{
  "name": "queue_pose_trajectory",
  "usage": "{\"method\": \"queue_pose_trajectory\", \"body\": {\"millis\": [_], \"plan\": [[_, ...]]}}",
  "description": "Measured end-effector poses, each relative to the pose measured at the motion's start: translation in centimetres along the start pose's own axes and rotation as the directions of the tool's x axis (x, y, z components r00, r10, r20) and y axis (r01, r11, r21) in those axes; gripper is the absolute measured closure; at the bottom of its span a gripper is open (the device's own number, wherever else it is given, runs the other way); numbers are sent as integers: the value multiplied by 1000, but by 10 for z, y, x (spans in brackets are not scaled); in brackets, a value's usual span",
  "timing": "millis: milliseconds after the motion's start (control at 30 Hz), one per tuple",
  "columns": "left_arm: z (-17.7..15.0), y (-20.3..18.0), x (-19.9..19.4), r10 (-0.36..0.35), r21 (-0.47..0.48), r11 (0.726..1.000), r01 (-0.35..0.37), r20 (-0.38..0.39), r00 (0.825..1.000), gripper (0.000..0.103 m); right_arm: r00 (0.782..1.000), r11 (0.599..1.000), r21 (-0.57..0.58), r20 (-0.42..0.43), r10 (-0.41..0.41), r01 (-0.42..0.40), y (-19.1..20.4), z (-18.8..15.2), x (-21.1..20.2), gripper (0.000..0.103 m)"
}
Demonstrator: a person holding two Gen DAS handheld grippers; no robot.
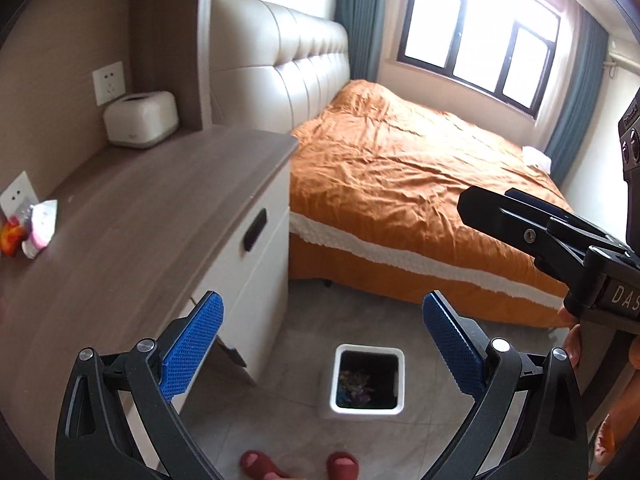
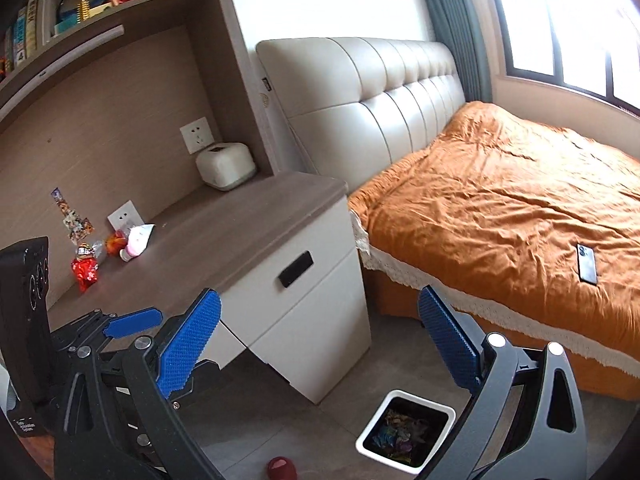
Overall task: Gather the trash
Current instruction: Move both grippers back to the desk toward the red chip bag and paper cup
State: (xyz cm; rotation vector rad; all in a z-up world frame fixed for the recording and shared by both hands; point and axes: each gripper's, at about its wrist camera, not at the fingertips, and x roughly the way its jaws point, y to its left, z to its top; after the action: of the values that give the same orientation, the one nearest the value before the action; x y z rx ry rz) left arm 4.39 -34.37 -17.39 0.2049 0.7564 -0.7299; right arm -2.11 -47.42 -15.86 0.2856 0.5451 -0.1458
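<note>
- The small white square trash bin (image 1: 367, 378) stands on the grey tiled floor (image 1: 304, 320) between the white drawer unit and the bed, with crumpled colourful wrappers (image 2: 401, 430) lying at its dark bottom.
- More trash sits on the grey wood-grain surface (image 2: 240, 224) by the back wall: a shiny red foil wrapper (image 2: 85, 270), an orange crumpled wrapper (image 2: 115, 242) and a pink-and-white crumpled packet (image 2: 136, 242), grouped near a white wall socket (image 2: 124, 216).
- The left tool (image 1: 322, 344) hangs above the bin, its blue-padded fingers spread wide and holding nothing.
- The right tool (image 2: 320, 344) is also spread wide and empty, over the floor in front of the drawer unit.
- A white rounded tissue box (image 2: 226, 166) rests at the far end of the surface, beside the cream padded headboard (image 2: 372, 100).
- A dark phone (image 2: 587, 263) lies on the orange bedspread (image 2: 500, 200).
- Red slippers (image 1: 298, 465) show at the floor below the bin.
</note>
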Motion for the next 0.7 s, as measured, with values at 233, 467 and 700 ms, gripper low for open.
{"method": "queue_pose_trajectory", "body": {"millis": [233,467,700], "plan": [[9,50,-31,84,-66,995,-80,64,994,5,996,993,-78,14,86,-85,59,22,15,5],[15,112,-55,156,-123,982,-143,103,982,5,986,977,-136,-2,165,-163,129,39,43,5],[19,183,-74,244,-181,959,-220,122,962,5,972,954,-190,-18,234,-233,195,54,75,5]]}}
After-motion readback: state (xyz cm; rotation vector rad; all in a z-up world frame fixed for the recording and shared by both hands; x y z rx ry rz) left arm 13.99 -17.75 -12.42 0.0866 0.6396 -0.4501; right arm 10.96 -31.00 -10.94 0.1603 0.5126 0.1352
